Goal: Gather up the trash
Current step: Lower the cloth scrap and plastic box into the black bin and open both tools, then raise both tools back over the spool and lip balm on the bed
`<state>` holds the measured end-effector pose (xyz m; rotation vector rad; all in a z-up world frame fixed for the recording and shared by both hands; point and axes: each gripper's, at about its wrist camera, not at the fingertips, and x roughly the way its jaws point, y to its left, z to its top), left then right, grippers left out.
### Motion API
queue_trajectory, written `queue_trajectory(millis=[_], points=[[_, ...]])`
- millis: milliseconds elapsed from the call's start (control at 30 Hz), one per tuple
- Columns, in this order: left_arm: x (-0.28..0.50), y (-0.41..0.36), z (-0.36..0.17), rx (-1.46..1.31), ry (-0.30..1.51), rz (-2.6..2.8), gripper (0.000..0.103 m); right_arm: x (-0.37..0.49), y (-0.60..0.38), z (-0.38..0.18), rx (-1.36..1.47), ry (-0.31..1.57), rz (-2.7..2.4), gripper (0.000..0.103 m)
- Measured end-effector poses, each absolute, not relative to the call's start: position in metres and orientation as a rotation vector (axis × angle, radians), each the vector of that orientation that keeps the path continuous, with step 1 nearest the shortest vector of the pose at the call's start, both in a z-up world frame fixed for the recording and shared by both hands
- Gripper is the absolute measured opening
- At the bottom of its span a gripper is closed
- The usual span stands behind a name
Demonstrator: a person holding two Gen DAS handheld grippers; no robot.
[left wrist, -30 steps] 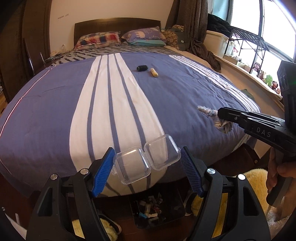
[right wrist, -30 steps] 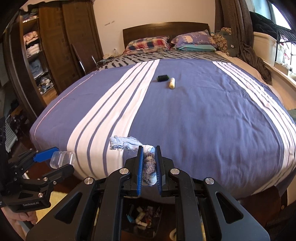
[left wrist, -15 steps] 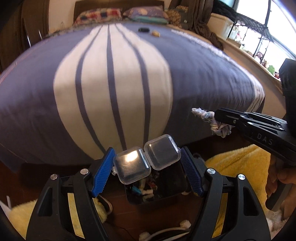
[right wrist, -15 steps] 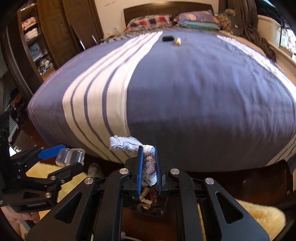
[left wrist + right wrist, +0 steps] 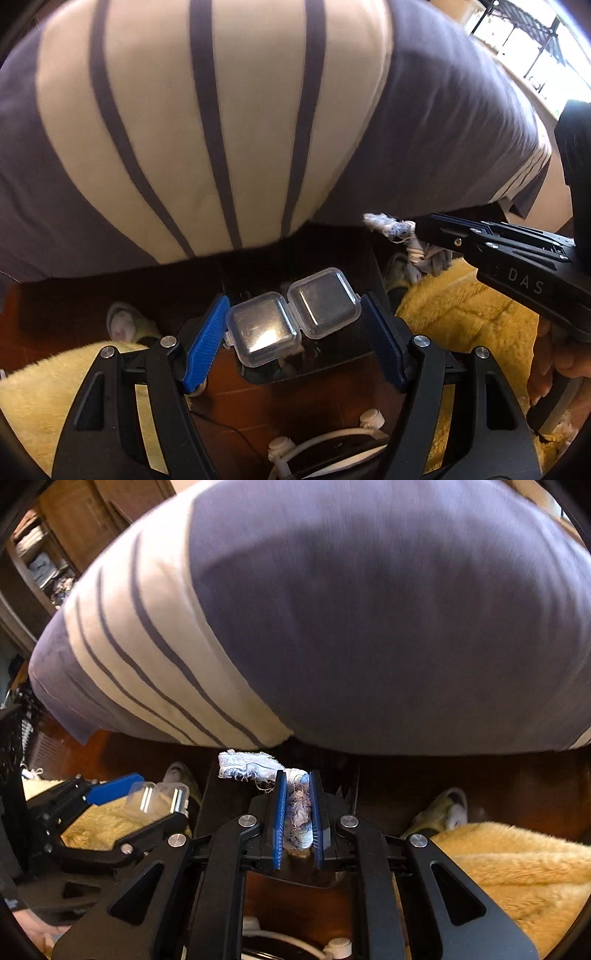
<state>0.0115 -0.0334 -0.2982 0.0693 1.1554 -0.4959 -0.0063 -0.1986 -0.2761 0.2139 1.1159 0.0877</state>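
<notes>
Both hands are loaded: the left gripper (image 5: 293,325) is clamped across a clear hinged plastic case (image 5: 293,315), the right gripper (image 5: 298,808) is pinched tight on a frayed rag (image 5: 251,762). The dark bin (image 5: 332,363) sits straight below both, beneath the bed (image 5: 207,122) edge, so next is probably a drop.

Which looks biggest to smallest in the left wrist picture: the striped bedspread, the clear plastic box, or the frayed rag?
1. striped bedspread, filling the upper half.
2. clear plastic box, though it sits close to the camera, so it looks enlarged.
3. frayed rag, partly hidden by the right gripper.
</notes>
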Motion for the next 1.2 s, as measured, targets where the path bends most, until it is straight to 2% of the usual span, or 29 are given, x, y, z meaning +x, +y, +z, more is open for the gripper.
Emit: queue_trajectory(millis=[367,667,733,800,867,933,1000,1100,1200], points=[[0.025,-0.051,-0.35,0.107,1.294,-0.518,0.07,0.016,-0.195,-0.325,0.26,1.252,0.093,0.014],[0.031,-0.052,-0.364,0.106,1.327,-0.501,0.072,0.024,-0.199,-0.335,0.284,1.262,0.084,0.017],[0.033,-0.05,-0.365,0.105,1.325,-0.497,0.078,0.025,-0.2,-0.334,0.291,1.257,0.08,0.022],[0.032,-0.05,-0.362,0.106,1.321,-0.492,0.082,0.025,-0.201,-0.332,0.298,1.248,0.073,0.035],[0.031,-0.049,-0.359,0.108,1.311,-0.487,0.085,0.025,-0.202,-0.328,0.302,1.235,0.068,0.04],[0.03,-0.047,-0.353,0.11,1.295,-0.48,0.089,0.024,-0.204,-0.323,0.308,1.219,0.065,0.05],[0.029,-0.044,-0.347,0.108,1.28,-0.475,0.092,0.023,-0.207,-0.314,0.311,1.192,0.051,0.071],[0.027,-0.038,-0.327,0.1,1.242,-0.463,0.095,0.02,-0.213,-0.296,0.286,1.141,0.019,0.088],[0.024,-0.032,-0.304,0.096,1.195,-0.449,0.095,0.015,-0.218,-0.276,0.248,1.089,-0.012,0.093]])
